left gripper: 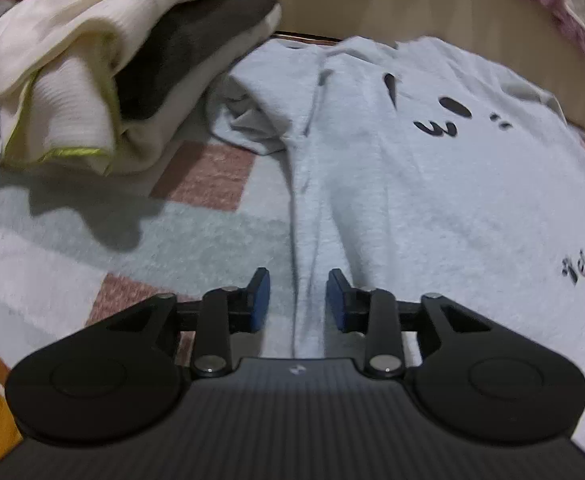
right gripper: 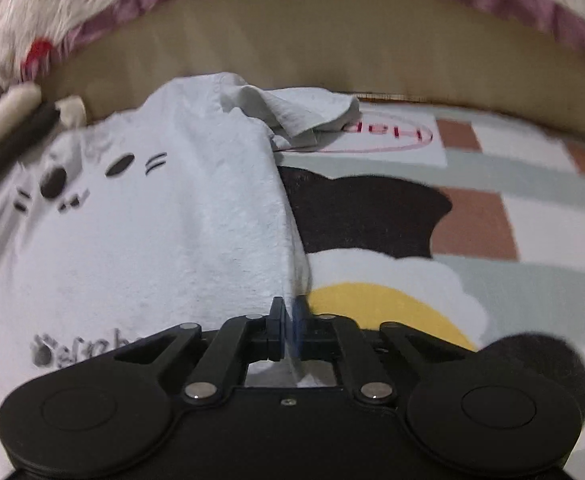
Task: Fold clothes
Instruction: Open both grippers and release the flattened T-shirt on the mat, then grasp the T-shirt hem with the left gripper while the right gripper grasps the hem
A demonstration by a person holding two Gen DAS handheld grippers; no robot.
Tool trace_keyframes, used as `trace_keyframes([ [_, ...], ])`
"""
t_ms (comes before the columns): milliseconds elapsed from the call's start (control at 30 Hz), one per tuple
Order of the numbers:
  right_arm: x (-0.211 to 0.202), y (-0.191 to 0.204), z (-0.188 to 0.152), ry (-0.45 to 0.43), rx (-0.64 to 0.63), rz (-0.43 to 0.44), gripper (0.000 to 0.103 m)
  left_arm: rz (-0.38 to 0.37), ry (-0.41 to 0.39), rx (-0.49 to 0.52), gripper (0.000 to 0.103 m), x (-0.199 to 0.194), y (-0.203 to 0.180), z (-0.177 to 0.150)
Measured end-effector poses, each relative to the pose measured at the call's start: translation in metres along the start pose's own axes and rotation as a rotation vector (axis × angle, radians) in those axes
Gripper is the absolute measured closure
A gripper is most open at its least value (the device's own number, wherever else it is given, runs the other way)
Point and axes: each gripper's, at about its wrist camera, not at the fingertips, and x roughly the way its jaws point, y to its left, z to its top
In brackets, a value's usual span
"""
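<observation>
Blue-padded jaws of the left gripper (left gripper: 298, 300) stand apart over the left side fold of the pale grey T-shirt (left gripper: 432, 184), which lies face up on a patterned blanket (left gripper: 164, 240), likely lining up a pinch. Opposite, the right gripper (right gripper: 290, 328) is clamped on the shirt's right edge, apparently so both sides can fold together.

Dim, flat indoor light, soft shadows, heavy fisheye bending at edges, motion blur toward the corners.
</observation>
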Motion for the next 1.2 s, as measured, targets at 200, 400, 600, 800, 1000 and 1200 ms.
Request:
trace_keyframes([
  [200, -0.07, 0.015, 0.0, -0.076, 0.009, -0.111, 0.102, -0.109, -0.076, 0.009, 0.102, -0.031, -0.011, 0.005],
  [400, -0.105, 0.015, -0.034, 0.016, 0.094, -0.144, 0.102, -0.06, -0.05, -0.135, 0.102, -0.058, 0.024, 0.001],
  [600, -0.091, -0.018, -0.04, 0.163, 0.249, -0.01, 0.095, -0.15, 0.026, -0.3, 0.102, -0.037, 0.042, 0.002],
  [800, -0.084, -0.049, -0.037, 0.129, 0.447, 0.252, 0.056, -0.161, 0.02, -0.312, 0.101, -0.036, 0.04, 0.001],
  [1000, -0.051, -0.056, -0.018, 0.123, 0.437, 0.261, 0.054, -0.126, 0.027, -0.327, 0.094, -0.027, 0.043, 0.002],
  [1200, -0.013, -0.059, -0.015, 0.15, 0.479, 0.306, 0.051, -0.177, 0.055, -0.338, 0.078, -0.006, 0.038, 0.002],
])
